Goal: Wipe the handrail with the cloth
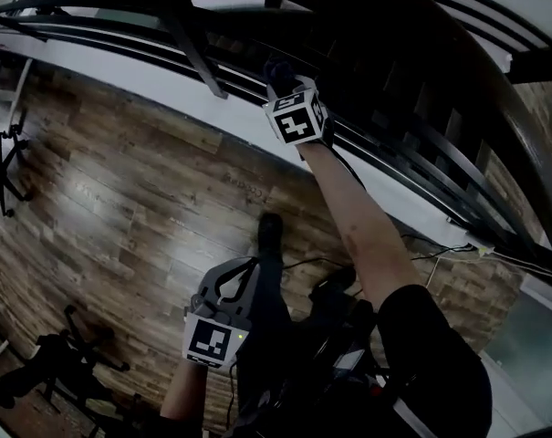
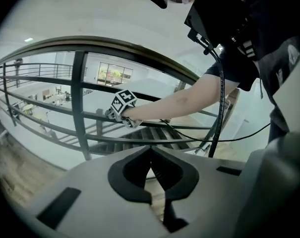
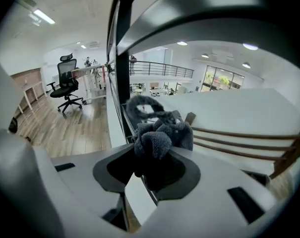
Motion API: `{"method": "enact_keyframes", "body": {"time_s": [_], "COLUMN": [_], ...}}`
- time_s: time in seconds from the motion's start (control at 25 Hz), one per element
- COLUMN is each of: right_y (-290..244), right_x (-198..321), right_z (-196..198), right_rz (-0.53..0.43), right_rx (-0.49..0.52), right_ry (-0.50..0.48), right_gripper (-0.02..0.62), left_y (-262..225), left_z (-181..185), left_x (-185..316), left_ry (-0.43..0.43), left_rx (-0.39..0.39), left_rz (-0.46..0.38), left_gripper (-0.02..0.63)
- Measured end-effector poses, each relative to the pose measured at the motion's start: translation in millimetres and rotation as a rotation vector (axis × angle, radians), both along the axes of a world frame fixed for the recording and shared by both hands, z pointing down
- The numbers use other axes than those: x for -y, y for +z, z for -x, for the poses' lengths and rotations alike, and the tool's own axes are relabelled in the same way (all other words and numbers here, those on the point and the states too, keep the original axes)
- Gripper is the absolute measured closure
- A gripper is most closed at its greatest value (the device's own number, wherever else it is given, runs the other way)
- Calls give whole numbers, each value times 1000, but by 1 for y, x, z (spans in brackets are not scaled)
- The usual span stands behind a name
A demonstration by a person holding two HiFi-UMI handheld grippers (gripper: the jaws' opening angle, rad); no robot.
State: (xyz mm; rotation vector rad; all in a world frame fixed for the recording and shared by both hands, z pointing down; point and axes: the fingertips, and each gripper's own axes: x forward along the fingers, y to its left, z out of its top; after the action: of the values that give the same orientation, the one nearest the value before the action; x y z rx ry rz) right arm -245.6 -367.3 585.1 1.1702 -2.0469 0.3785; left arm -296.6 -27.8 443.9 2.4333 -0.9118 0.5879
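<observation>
Right tongs [image 1: 280, 73] raised, clamping cloth [image 3: 159, 133]; left tongs [image 2: 150, 155] low, closed.

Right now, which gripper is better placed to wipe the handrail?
Right. The right gripper has the cloth in its jaws and is raised at the railing. The left gripper hangs low, jaws shut on nothing, away from the bars.
</observation>
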Motion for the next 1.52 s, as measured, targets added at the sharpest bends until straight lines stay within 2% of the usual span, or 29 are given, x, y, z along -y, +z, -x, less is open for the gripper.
{"method": "enact_keyframes", "body": {"time_s": [0.16,0.28,0.48,0.52,0.6,0.68,0.76,0.84,0.92,1.04,1.16,1.24,1.36,1.52], "right_y": [1,5,9,5,-18,-72,-143,-196,-210,-183,-167,-168,-170,-171], "right_x": [40,64,86,85,66,18,-23,-21,10,50,66,68,62,33], "right_z": [69,105,134,137,142,148,153,147,136,138,147,148,139,100], "right_rz": [-17,-20,-28,-24,-28,-97,-240,-390,-449,-393,-364,-313,-225,-188], "right_rx": [-38,-58,-103,-98,-24,82,139,78,-66,-253,-375,-383,-335,-337], "right_ry": [-79,-113,-128,-131,-170,-277,-373,-389,-372,-416,-486,-498,-496,-501], "right_gripper": [480,480,480,480,480,480,480,480,480,480,480,480,483,485], "left_y": [7,19,28,29,32,33,31,26,19,13,9,5,6,0], "left_z": [43,65,81,82,80,72,65,60,59,60,61,65,65,41], "left_x": [5,3,-2,-2,-2,-1,4,10,15,16,12,10,4,-2], "left_ry": [-101,-147,-206,-214,-209,-185,-147,-110,-91,-92,-95,-90,-67,-48], "left_rx": [15,25,16,9,0,-6,-7,3,23,70,85,78,89,81], "left_rz": [11,40,69,74,86,92,79,51,17,-16,-22,-25,-23,-39], "left_gripper": [600,600,600,600,600,600,600,600,600,600,600,600,600,600]}}
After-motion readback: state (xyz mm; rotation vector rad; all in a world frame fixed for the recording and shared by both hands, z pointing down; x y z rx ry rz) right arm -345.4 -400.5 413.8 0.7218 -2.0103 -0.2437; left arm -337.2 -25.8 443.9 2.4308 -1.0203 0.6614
